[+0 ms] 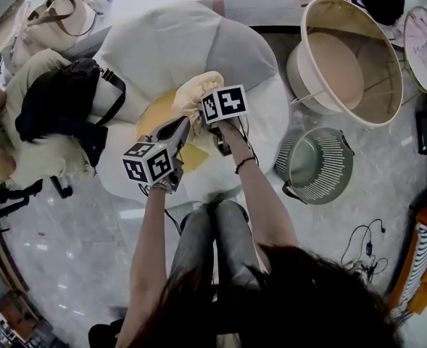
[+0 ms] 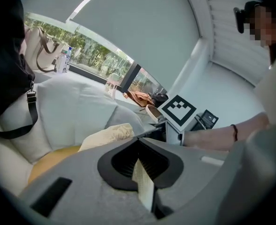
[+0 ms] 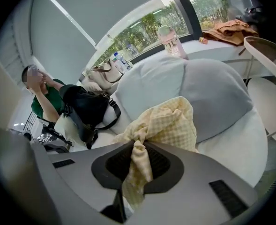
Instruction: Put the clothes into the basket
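Evidently the pick-up step: left gripper and right gripper each clamp tight on the yellow checked garment. Next, carry it right over the slatted basket, then release.

Baskets, 2: beige, 2 o'clock; green, 3 o'clock; bags, 2, 10 o'clock: black, tote; cloth, 1; beanbag, 1.

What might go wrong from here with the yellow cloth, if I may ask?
The left claw pinches only a thin edge of the yellow cloth, so that corner may slip free. The right claw holds a bunched fold; the loose part could catch on the green basket and spill outside.
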Demonstrator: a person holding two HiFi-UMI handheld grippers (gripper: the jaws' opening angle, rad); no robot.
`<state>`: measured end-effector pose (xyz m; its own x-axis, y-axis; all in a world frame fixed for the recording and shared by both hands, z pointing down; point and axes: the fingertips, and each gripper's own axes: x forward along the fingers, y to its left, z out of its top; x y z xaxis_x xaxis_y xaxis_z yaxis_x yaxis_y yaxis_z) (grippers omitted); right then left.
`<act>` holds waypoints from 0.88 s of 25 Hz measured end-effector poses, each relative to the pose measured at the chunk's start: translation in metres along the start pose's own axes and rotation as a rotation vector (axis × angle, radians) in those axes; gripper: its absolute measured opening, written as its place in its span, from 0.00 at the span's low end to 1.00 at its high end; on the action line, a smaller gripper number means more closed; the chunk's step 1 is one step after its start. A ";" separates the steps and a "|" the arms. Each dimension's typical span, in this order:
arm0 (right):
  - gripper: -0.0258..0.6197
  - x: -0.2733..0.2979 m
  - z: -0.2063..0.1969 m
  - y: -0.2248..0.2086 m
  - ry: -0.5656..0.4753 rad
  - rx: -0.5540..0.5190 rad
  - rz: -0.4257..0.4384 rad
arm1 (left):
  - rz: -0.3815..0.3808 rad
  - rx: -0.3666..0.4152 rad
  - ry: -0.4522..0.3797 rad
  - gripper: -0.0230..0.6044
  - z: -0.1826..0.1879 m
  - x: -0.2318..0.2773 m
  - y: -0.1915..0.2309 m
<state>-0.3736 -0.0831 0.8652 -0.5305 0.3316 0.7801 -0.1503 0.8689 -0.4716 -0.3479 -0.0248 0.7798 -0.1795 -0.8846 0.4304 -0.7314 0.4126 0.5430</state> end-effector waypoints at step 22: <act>0.12 -0.142 0.067 0.091 -0.060 0.003 0.031 | -0.013 -0.026 -0.045 0.05 0.107 -0.074 -0.096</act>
<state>-0.3680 -0.0760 0.6845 -0.5842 0.3356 0.7390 -0.1352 0.8575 -0.4963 -0.3354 -0.0224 0.6190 -0.2000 -0.8985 0.3908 -0.7164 0.4062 0.5672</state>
